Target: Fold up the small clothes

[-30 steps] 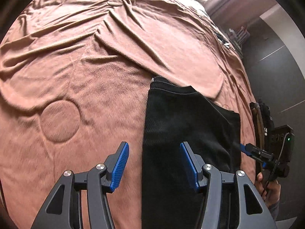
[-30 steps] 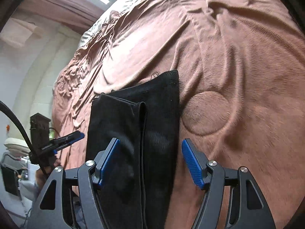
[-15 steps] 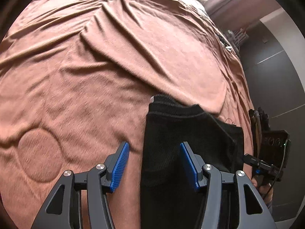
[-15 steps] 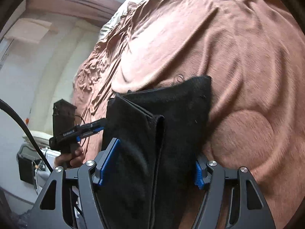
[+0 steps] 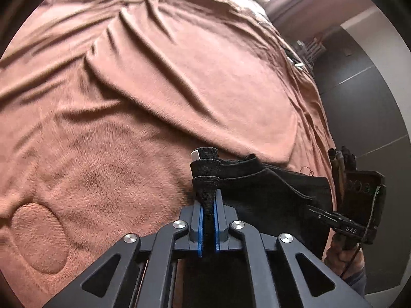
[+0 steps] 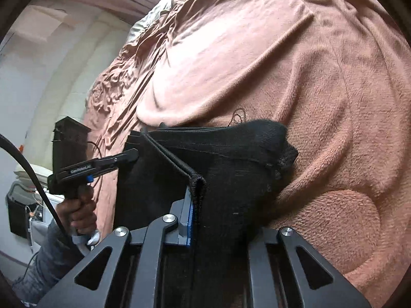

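- The black garment [image 5: 269, 195] lies part-folded on the brown blanket [image 5: 128, 128], at the near right of the bed; its long axis runs from the tongs' near edge away toward the far side, so any fold over has to travel along that line
- The left gripper [image 5: 208, 213] has just been closing and is now clamped on the garment's left edge; a bunched ridge of knit, with a small white tag [image 5: 195, 155] at its tip, stands up out of the blue pads
- The right gripper [image 6: 197, 205] has just been closing too; it pinches the right edge, a doubled hem sticking up between the pads
- Both hands sit equally close, one on each near corner; judged from this, the next move is a paired lift and carry toward the far end; uneven pull could skew the fold
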Demonstrator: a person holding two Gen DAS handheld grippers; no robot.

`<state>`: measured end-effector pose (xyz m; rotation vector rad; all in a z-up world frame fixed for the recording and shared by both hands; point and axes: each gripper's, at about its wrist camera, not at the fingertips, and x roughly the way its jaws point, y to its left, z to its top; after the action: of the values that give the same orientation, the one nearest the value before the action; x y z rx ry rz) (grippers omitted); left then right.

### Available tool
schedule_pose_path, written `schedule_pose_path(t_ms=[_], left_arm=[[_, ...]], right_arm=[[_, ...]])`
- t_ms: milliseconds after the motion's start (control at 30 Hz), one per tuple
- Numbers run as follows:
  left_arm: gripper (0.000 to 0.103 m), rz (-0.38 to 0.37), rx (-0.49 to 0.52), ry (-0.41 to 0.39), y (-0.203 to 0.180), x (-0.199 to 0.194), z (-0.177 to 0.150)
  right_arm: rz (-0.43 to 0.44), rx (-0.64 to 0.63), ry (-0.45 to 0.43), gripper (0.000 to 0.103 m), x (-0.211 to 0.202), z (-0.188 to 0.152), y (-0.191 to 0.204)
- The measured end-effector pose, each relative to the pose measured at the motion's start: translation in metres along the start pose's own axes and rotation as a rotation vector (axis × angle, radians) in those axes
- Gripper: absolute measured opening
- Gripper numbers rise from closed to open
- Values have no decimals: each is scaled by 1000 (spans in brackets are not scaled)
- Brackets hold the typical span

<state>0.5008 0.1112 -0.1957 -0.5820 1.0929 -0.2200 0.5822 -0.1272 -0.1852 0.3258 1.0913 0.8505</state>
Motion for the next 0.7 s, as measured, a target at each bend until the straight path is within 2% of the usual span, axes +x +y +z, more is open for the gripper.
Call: schedule_pose_path(t_ms=[100, 400, 700], left_arm=[[5, -9, 18, -37, -10, -14, -3], [4, -43, 72, -117, -47, -72, -12], [4, -98, 137, -206, -106, -136, -24]], right_arm=[[4, -2, -30, 8, -13, -5, 13], [-97, -119, -125, 8, -63, -29, 74], [-152, -212, -250, 8, -153, -73, 122]])
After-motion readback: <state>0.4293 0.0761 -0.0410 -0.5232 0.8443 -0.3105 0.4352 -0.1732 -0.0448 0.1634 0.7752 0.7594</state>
